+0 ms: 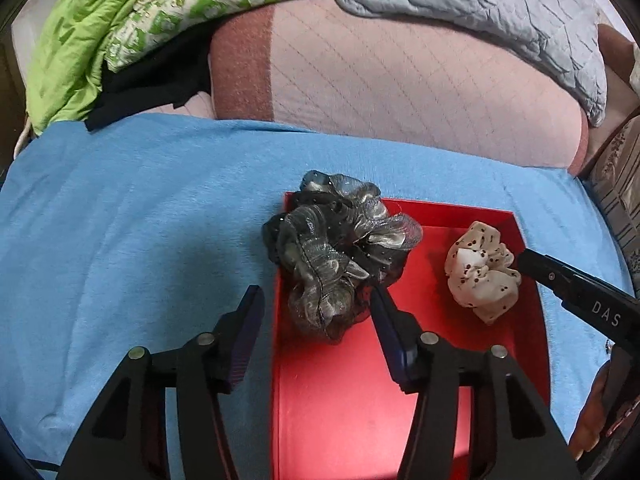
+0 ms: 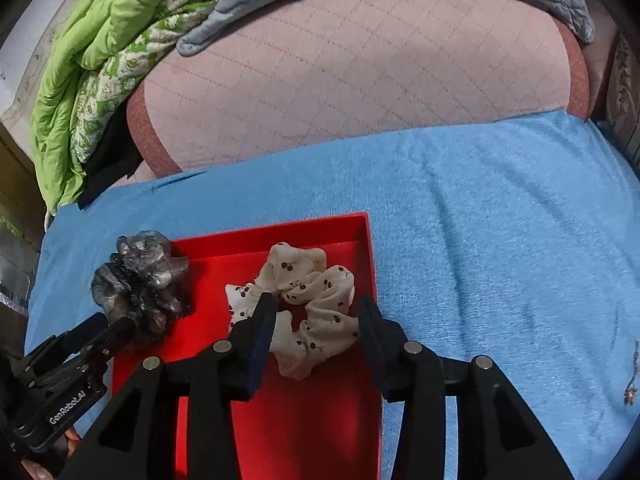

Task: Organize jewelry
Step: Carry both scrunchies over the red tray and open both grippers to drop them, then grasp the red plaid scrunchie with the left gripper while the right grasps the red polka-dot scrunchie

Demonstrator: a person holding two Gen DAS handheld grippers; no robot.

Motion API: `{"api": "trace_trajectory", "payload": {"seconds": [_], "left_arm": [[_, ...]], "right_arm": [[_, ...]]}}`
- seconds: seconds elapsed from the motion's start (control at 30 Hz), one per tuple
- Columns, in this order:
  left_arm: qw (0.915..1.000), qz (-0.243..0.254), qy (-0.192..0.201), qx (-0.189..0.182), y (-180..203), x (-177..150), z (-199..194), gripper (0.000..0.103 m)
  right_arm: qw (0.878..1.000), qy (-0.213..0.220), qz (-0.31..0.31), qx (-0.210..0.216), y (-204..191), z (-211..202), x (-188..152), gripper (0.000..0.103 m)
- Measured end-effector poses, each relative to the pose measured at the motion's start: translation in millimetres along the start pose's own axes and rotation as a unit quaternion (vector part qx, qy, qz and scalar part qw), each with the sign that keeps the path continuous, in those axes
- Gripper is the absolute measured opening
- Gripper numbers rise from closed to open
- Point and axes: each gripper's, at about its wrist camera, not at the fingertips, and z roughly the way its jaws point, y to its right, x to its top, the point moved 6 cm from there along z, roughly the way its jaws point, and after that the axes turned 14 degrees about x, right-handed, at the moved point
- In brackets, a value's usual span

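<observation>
A red tray (image 1: 340, 392) lies on a blue cloth (image 1: 120, 220). A grey shimmery scrunchie (image 1: 332, 256) rests on the tray's left wall, partly inside. My left gripper (image 1: 316, 300) is open, its fingers on either side of the scrunchie's near end. A white scrunchie with dark cherry prints (image 1: 484, 270) lies in the tray's right part. In the right wrist view my right gripper (image 2: 318, 314) is open around the white scrunchie (image 2: 308, 308), inside the tray (image 2: 304, 420). The grey scrunchie (image 2: 140, 276) and the left gripper's fingers (image 2: 100, 328) show at the left there.
A pink quilted cushion (image 1: 400, 92) lies behind the cloth, with green (image 1: 100, 32) and grey (image 1: 520, 12) bedding piled on it. A thin chain with a small pendant (image 2: 631, 388) lies on the cloth at the far right of the right wrist view.
</observation>
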Motion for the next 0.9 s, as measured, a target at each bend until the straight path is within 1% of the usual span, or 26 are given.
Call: {"api": "trace_trajectory", "payload": {"seconds": [0.23,0.37,0.53,0.6,0.73,0.9], "left_arm": [[0.9998,-0.017,0.013,0.001,-19,-8,-37,0.054],[0.9995,-0.024,0.022,0.005,-30,-16,-62,0.054],[0.999,-0.031,0.033,0.005,-47,-36,-94,0.054],[0.9988,-0.034,0.036,0.006,-53,-47,-106,0.056],[0.9987,-0.037,0.036,0.004,-62,-71,-119,0.058],[0.999,-0.043,0.014,-0.003,-67,-112,-120,0.058]], "right_arm": [[1.0,0.016,-0.014,-0.002,-12,-32,0,0.046],[0.999,0.03,-0.014,0.001,-18,-61,-5,0.047],[0.999,0.048,-0.011,0.006,-25,-100,-16,0.047],[0.998,0.055,-0.009,0.012,-26,-118,-24,0.048],[0.998,0.066,-0.006,0.023,-28,-147,-48,0.055],[0.998,0.06,0.002,0.033,-24,-166,-92,0.056]]}}
